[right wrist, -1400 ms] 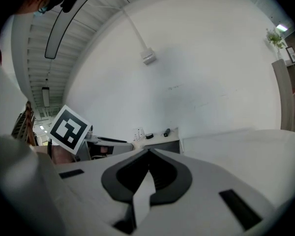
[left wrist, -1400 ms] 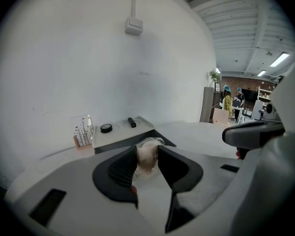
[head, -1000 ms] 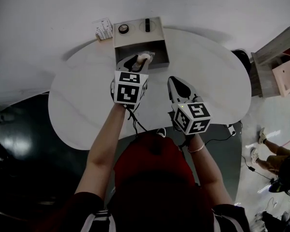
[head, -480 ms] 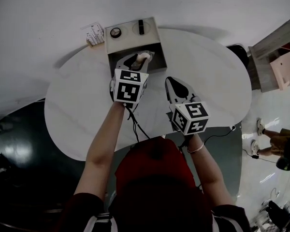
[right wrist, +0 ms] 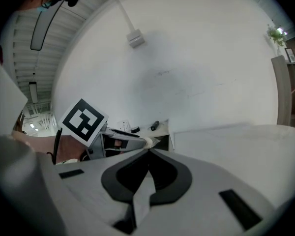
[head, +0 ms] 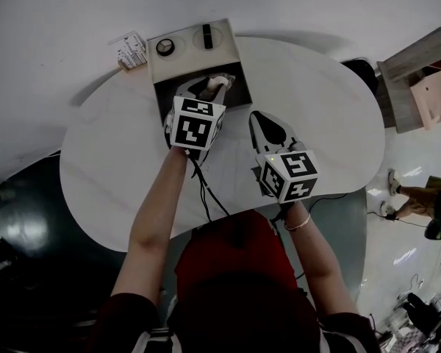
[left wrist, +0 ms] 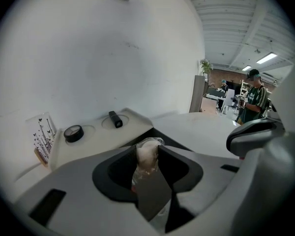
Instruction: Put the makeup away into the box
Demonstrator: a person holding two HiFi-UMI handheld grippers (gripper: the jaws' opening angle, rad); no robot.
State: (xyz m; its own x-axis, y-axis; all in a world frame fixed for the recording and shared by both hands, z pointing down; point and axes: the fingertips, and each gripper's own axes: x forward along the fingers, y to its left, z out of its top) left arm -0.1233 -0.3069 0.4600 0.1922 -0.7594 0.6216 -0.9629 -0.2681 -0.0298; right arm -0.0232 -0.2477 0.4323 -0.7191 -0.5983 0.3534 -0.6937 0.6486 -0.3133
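White oval table [head: 103,168] fills the middle of the head view, with the beige box [head: 185,56] at its upper-centre edge. My left tongs [head: 209,87] are clamped on a pale makeup piece in clear wrap [left wrist: 146,154], over the box's dark open compartment. My right tongs [right wrist: 148,154] are pressed together and empty, to the lower right of the box. A round compact [head: 165,47] and a black tube [head: 206,37] sit on the box's top.

No words or numbers can be read (print on the card [left wrist: 43,137] too small).
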